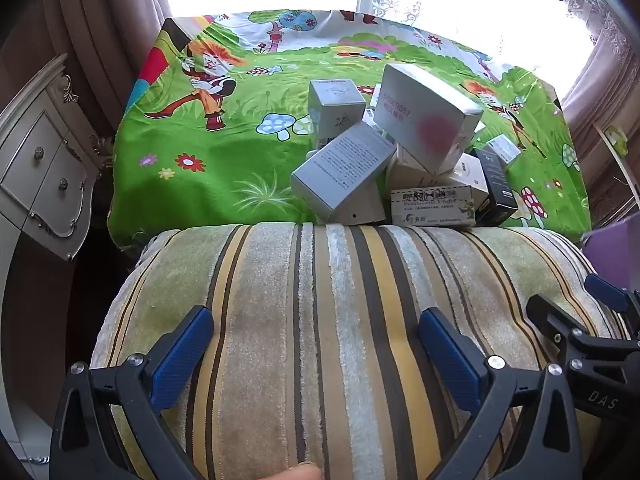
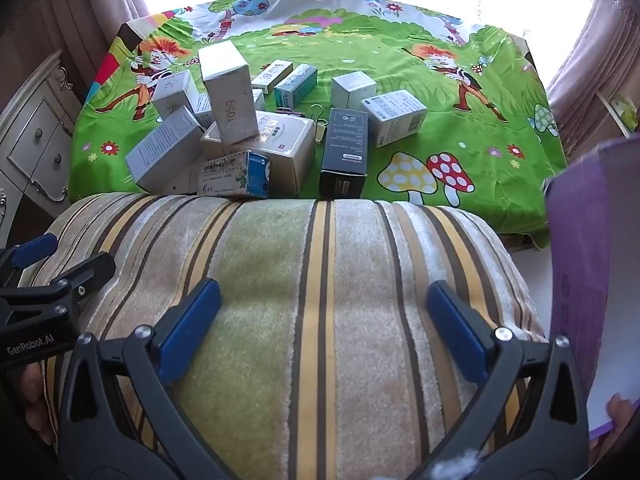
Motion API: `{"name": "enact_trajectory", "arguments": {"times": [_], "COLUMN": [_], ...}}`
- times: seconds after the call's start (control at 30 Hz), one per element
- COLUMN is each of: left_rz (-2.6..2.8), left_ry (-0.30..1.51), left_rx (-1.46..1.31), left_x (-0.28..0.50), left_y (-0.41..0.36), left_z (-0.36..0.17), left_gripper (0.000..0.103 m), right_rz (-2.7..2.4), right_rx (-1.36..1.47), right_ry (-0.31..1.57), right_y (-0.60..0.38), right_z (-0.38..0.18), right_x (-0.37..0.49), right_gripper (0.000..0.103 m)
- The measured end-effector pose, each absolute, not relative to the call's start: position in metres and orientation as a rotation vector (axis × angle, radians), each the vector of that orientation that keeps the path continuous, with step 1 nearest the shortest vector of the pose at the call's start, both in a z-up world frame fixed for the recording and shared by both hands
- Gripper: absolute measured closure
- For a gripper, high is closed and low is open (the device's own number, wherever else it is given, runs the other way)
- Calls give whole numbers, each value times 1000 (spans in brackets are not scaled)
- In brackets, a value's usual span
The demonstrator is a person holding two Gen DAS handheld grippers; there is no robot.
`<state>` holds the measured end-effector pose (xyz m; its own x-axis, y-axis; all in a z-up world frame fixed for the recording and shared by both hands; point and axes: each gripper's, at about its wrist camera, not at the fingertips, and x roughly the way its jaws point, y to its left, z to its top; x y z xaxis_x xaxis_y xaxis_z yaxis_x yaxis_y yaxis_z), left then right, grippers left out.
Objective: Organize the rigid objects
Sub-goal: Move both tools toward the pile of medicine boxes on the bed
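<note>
Boxes [image 2: 256,136]: jumbled heap at my eleven o'clock, nothing sorted. My left gripper [image 1: 316,356] and right gripper [image 2: 324,324]: released, empty.

"105g" on the tall white box [image 2: 230,96] ahead-left of the right gripper, "GenRobot.AI" on the left gripper's body [image 2: 30,350], "DAS" on the right gripper's body [image 1: 602,396]

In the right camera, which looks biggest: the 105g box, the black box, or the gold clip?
1. 105g box and black box look about equal; the black one is nearer, so unsure.
2. Gold clip, clearly smallest.
</note>
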<state>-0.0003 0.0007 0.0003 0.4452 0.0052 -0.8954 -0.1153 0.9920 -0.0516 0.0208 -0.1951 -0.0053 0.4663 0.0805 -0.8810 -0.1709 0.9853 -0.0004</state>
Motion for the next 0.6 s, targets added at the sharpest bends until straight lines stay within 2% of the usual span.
{"name": "enact_trajectory", "arguments": {"times": [0.6], "left_rz": [92], "left_ry": [1116], "left_rx": [-109], "left_x": [2], "left_y": [1], "left_z": [-1], "left_gripper": [0], "right_rz": [157], "right_rx": [-92], "right_ry": [1067], "right_y": [-195], "right_z": [-5], "right_x": [21], "right_gripper": [0]}}
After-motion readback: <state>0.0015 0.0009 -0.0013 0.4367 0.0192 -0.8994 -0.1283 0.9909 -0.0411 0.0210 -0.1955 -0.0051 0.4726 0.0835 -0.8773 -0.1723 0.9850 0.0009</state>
